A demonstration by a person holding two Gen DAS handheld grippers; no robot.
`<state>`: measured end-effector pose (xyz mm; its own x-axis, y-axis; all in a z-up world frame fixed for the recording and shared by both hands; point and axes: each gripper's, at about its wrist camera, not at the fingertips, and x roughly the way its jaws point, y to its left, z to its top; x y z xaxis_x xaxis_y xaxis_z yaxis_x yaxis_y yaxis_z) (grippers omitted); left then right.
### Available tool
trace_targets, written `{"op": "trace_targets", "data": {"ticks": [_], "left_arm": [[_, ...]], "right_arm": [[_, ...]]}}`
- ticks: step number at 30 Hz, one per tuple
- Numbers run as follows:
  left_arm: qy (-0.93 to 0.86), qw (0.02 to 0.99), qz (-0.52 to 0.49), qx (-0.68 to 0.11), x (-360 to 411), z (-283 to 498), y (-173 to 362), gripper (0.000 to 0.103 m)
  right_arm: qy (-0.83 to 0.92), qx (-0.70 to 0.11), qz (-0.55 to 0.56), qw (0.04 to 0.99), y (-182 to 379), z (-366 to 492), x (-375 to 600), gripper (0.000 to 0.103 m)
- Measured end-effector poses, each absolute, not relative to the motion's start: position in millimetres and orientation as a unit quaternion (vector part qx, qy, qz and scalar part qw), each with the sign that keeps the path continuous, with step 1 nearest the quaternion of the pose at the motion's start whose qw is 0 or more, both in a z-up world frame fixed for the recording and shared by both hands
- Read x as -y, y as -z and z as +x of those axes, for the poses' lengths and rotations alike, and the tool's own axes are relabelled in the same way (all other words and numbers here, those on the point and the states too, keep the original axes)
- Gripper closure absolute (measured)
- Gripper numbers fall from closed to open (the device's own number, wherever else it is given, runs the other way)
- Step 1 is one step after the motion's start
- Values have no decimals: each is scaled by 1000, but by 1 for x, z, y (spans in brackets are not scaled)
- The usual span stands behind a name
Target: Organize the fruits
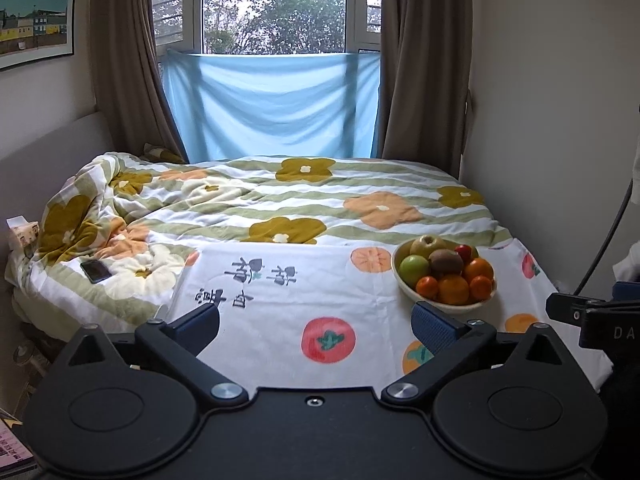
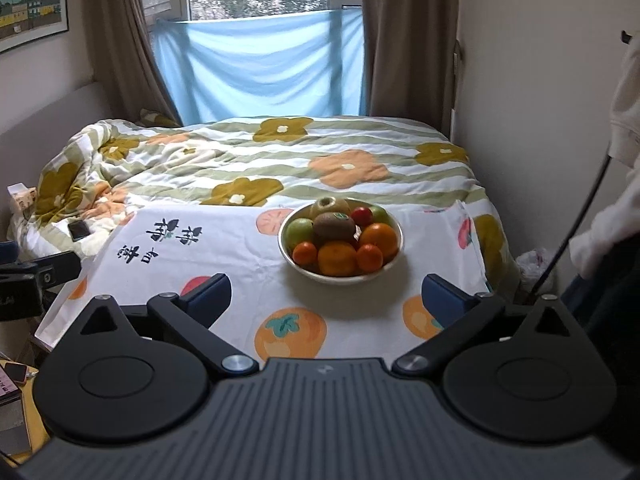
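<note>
my biggest worry is the bowl (image 2: 394, 254) itself: it sits on a loose persimmon-print cloth (image 2: 224, 240) that seems to lie over soft bedding, so if i push down or sideways on a fruit i'd expect the whole bowl to tip or slide, and the pile could spill toward the quilt (image 2: 248, 160). next, the heap is tight, with the kiwi (image 2: 334, 225) perched on top between the green apple (image 2: 301, 230) and the oranges (image 2: 338, 257); pulling a lower fruit first would probably roll the others out. smaller still, a round orange could squirt from the pads if i close off-centre. the bowl is ahead of my right gripper (image 2: 326, 294) and apart from it, roughly centred between its fingers; that claw is spread wide and holds nothing, hovering low over the cloth and aimed level at the bowl. my left gripper (image 1: 316, 320) is also spread apart and empty, with the bowl (image 1: 404, 286) ahead toward its right finger.
</note>
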<state>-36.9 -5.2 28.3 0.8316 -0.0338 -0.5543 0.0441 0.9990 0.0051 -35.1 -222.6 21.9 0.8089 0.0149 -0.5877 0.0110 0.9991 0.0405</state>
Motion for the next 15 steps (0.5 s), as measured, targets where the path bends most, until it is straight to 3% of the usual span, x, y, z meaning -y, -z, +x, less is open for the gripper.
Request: {"op": "trace_targets", "data": {"ticks": [15], "left_arm": [[26,959,20,-283,5,-47,-27,0]], "right_arm": [[15,-317,29,948,-18,-49,221,0]]}}
